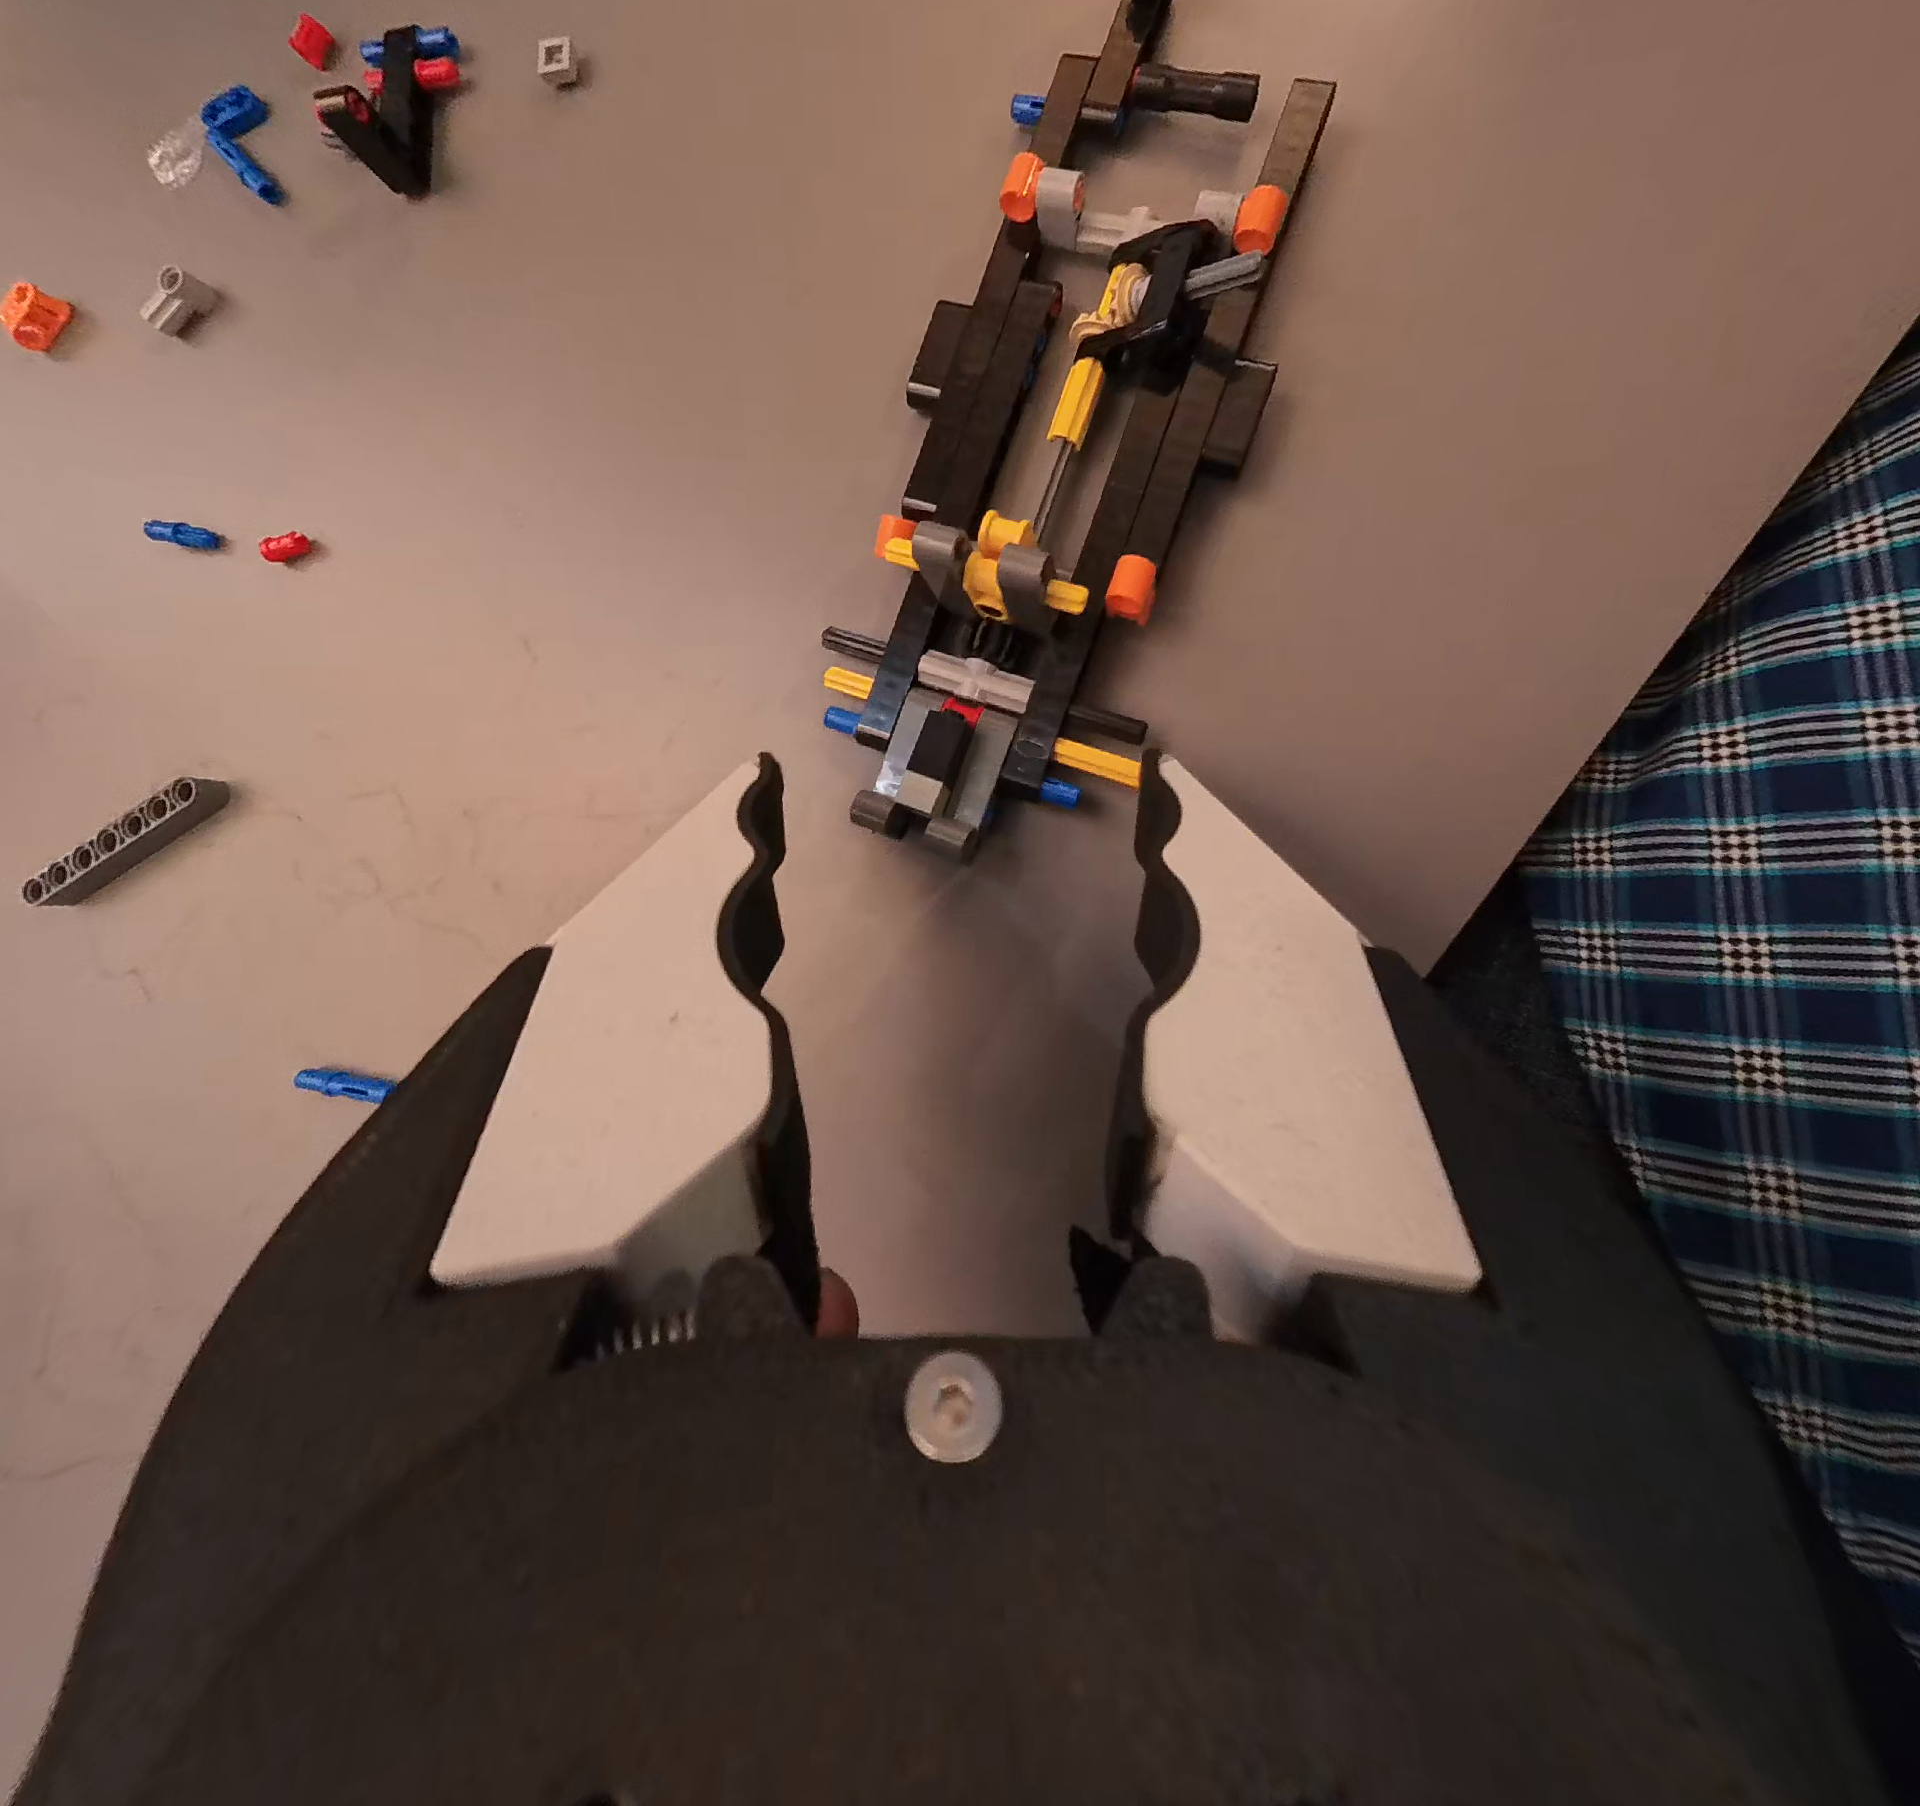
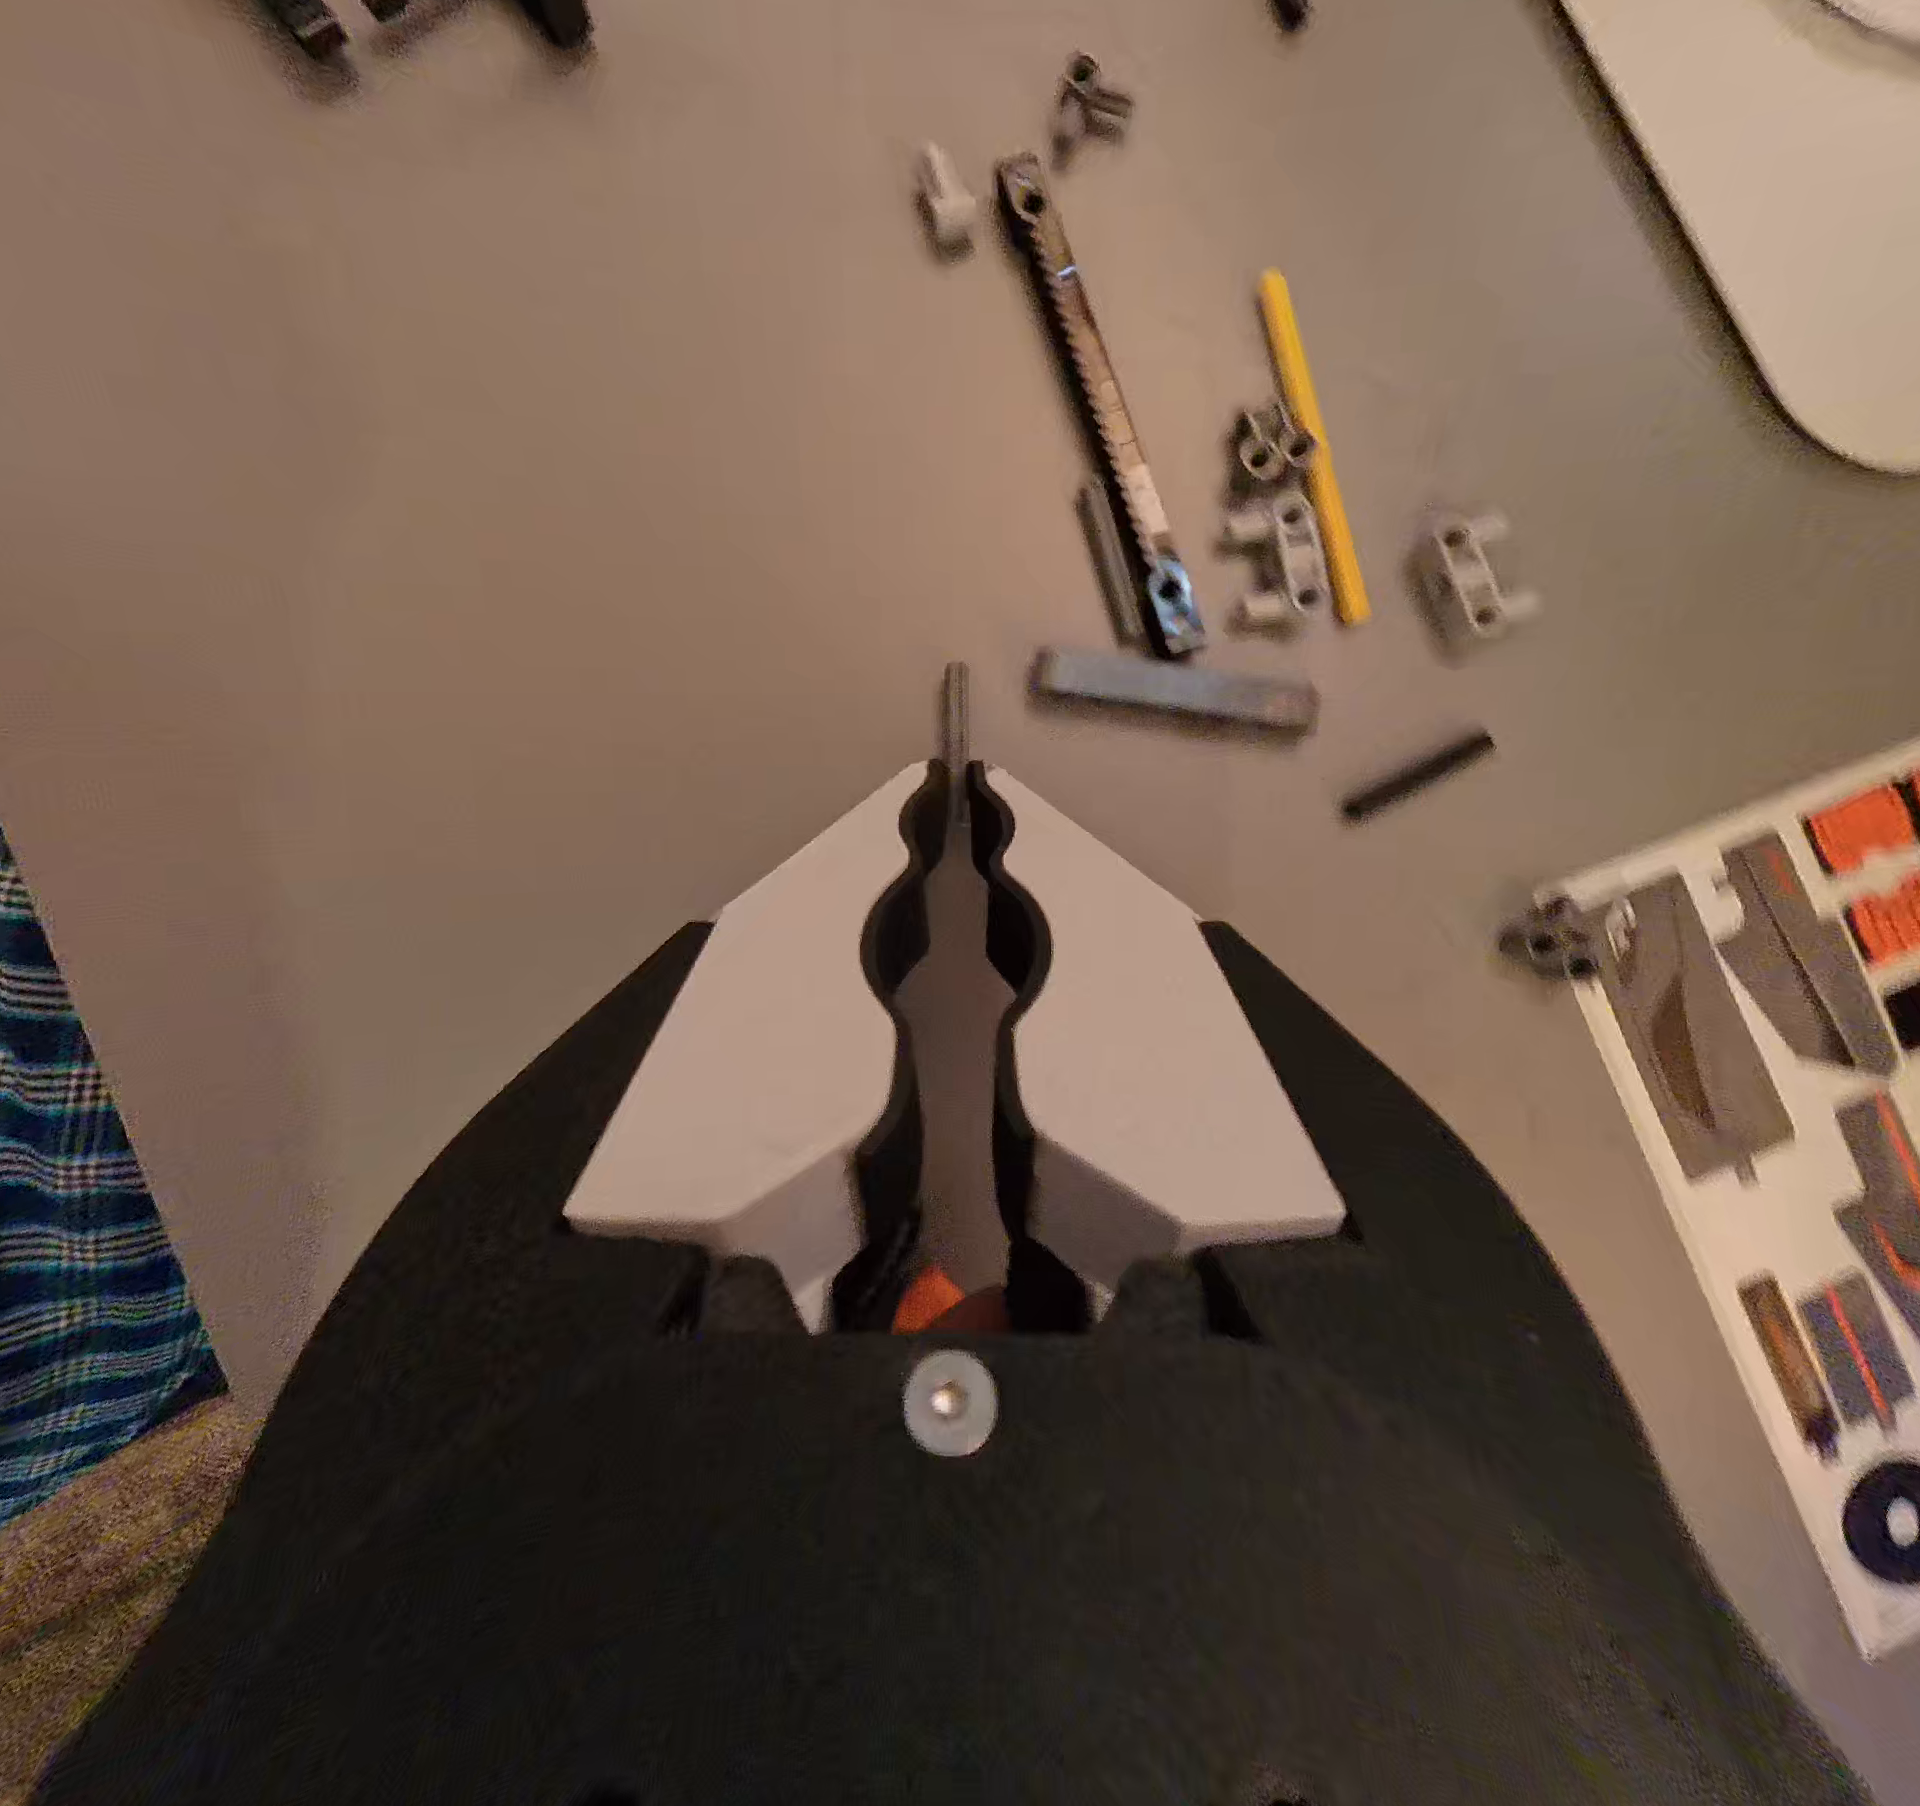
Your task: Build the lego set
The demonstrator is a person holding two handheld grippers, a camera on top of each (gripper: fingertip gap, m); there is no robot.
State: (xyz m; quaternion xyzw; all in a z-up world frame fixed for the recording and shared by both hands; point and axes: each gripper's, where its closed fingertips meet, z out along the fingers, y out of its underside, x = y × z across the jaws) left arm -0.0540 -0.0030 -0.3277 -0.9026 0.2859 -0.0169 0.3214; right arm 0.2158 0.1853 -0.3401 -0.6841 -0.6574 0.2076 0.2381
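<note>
In the left wrist view a long black lego chassis (image 1: 1081,468) with yellow, orange and grey parts lies on the grey table. My left gripper (image 1: 956,780) is open and empty, its fingertips on either side of the chassis's near end. In the right wrist view my right gripper (image 2: 958,769) is shut on a thin grey axle (image 2: 954,712) that sticks out past the fingertips, above the table. Loose grey parts lie to its right: a toothed rack (image 2: 1101,406), a yellow axle (image 2: 1311,447) and a grey beam (image 2: 1172,694).
Loose blue, red and orange pieces (image 1: 239,141) and a grey beam (image 1: 125,840) lie left of the chassis. A plaid cloth (image 1: 1756,925) covers the right edge. A sticker sheet (image 2: 1766,1112), a black axle (image 2: 1415,774) and a white tray (image 2: 1745,146) lie at the right.
</note>
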